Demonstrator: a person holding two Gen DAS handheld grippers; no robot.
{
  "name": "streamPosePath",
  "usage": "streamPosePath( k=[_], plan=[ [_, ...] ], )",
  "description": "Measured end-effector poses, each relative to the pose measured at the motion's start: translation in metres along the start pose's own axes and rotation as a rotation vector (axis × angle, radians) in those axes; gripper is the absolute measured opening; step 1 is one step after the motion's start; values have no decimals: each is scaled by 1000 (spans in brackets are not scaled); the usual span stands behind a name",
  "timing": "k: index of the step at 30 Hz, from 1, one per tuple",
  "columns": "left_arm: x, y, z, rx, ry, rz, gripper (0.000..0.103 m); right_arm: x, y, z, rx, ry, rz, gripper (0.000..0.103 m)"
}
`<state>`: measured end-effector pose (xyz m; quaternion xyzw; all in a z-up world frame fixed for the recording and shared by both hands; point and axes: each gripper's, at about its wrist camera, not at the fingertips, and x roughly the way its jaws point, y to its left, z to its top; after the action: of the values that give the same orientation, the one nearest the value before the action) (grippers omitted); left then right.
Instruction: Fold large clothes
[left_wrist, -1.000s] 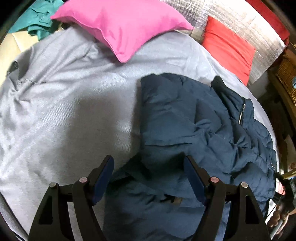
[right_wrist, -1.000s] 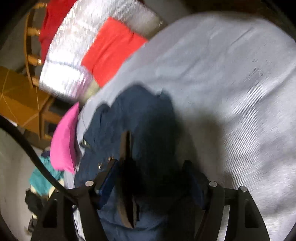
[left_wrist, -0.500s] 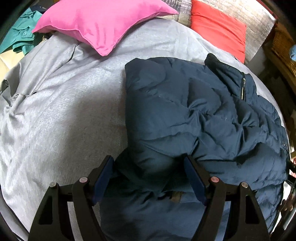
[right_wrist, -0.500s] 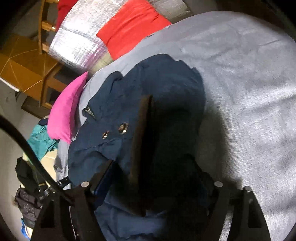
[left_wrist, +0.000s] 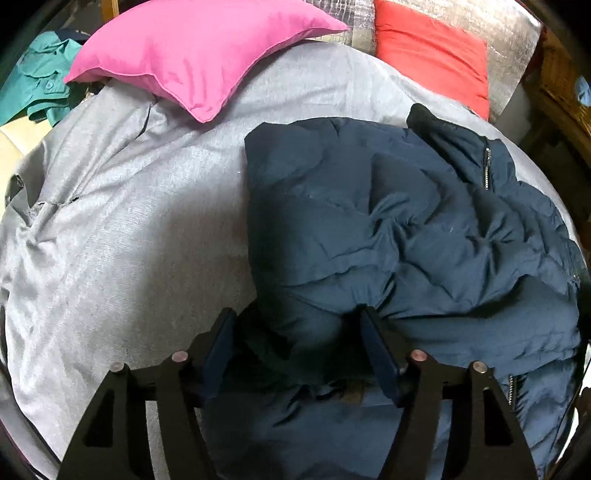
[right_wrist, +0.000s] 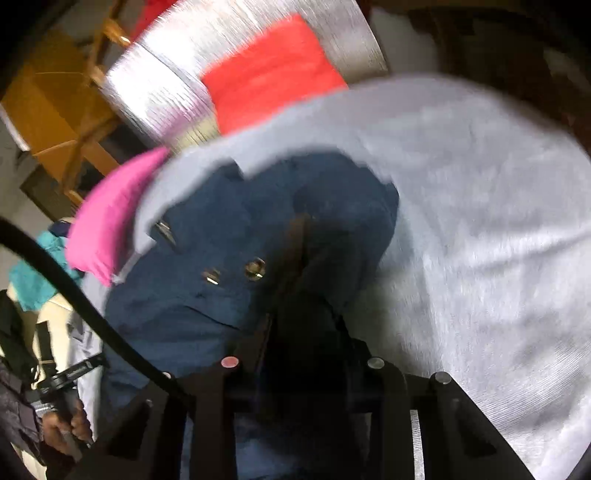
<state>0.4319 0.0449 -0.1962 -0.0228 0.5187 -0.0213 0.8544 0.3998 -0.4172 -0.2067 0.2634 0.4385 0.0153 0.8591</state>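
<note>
A navy puffer jacket (left_wrist: 369, 206) lies crumpled on the grey bed sheet (left_wrist: 129, 221), its zip collar at the far right. My left gripper (left_wrist: 299, 332) straddles a puffy fold at the jacket's near edge. Its jaws are closing, the fold fills most of the gap, and the right pad touches the cloth. The right wrist view is blurred. In it the jacket (right_wrist: 207, 236) shows two metal snaps. My right gripper (right_wrist: 303, 325) has its jaws drawn close and still closing, with dark jacket cloth bunched and pinched between them.
A pink pillow (left_wrist: 199, 55) and a red cushion (left_wrist: 432, 51) on silver padding lie at the far end of the bed. A teal garment (left_wrist: 33, 85) sits off the far left. Wooden furniture (right_wrist: 55, 96) stands beyond the bed. A black cable (right_wrist: 92, 314) crosses the right wrist view.
The right jaws have narrowed sharply onto the jacket cloth, and that view has rolled. The left jaws have narrowed a little around the fold, and its view has rolled slightly.
</note>
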Motion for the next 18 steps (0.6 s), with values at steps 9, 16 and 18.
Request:
streamPosePath(
  k=[9,16,18],
  plan=[
    [-34,9,11,-36,-83,-34,71,-30,-33,24,179,-80,126,73],
    [-13,2,8,-4,-31,-12,71,9,-62,46,359,-32,178,73],
    [-9,-1,8,7,-26,-13,71,20,-61,49,352,-28,164,68]
  ],
)
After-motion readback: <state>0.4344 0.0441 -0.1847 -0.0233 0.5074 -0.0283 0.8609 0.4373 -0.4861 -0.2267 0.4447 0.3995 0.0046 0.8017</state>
